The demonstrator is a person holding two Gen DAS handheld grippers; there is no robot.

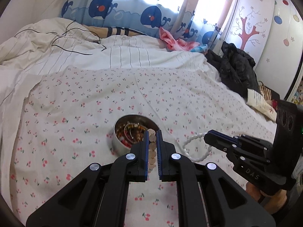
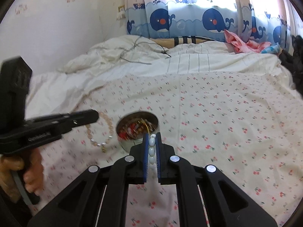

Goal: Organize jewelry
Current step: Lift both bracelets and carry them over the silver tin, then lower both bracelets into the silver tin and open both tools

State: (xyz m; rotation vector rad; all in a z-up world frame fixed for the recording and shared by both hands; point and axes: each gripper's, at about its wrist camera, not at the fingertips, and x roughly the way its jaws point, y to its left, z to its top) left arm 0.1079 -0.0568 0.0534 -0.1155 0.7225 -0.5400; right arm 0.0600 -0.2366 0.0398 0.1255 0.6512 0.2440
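Left wrist view: the left claw (image 1: 152, 138) is clamped on a pale peach bead bracelet (image 1: 152, 147), its strand running lengthwise between the pads. The metal tin (image 1: 121, 143) of jewelry sits on the bed (image 1: 189, 98) just ahead, slightly left. The right claw (image 1: 209, 137) angles in from the right, pinching a white bead bracelet (image 1: 191, 141).

Right wrist view: the tin lies just ahead and slightly left of the right claw; the left is about as near, tilted downward.
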